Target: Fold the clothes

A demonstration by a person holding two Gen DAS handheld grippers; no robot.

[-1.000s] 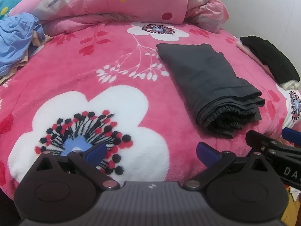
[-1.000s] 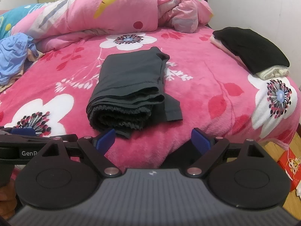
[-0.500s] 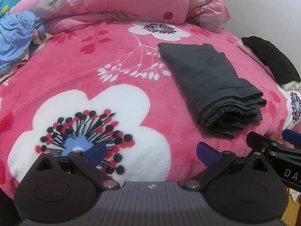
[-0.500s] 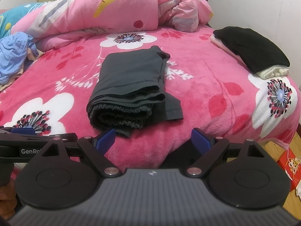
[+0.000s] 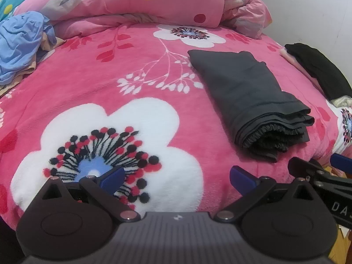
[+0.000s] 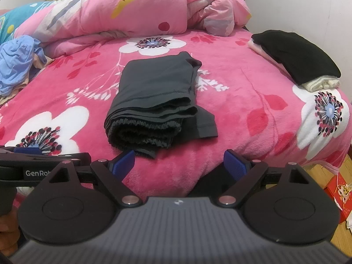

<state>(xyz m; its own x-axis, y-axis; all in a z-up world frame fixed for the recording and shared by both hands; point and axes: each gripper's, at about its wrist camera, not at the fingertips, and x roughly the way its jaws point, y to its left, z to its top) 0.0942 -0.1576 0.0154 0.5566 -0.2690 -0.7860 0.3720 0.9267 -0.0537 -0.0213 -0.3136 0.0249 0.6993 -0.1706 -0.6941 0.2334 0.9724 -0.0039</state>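
A folded dark grey garment [image 5: 248, 94] [image 6: 154, 101] lies on the pink flowered blanket [image 5: 110, 83] [image 6: 242, 101], its elastic waistband end facing me. My left gripper [image 5: 177, 177] stands open over the big white flower near the bed's front edge, left of the garment and holding nothing. My right gripper [image 6: 179, 164] is open too, just in front of the garment's near end, apart from it. Each gripper shows at the edge of the other's view: the right gripper [image 5: 325, 176] and the left gripper [image 6: 44, 156].
A crumpled blue garment [image 5: 19, 44] [image 6: 17, 61] lies at the far left. A folded black garment [image 5: 316, 70] [image 6: 294, 55] rests on pale clothes at the right edge. A bunched pink quilt [image 6: 132, 15] fills the back. Wooden floor and a red box [image 6: 341, 189] lie lower right.
Both grippers have drifted slightly forward towards the bed; the grey garment looks a little closer and has not moved. Both stay open.
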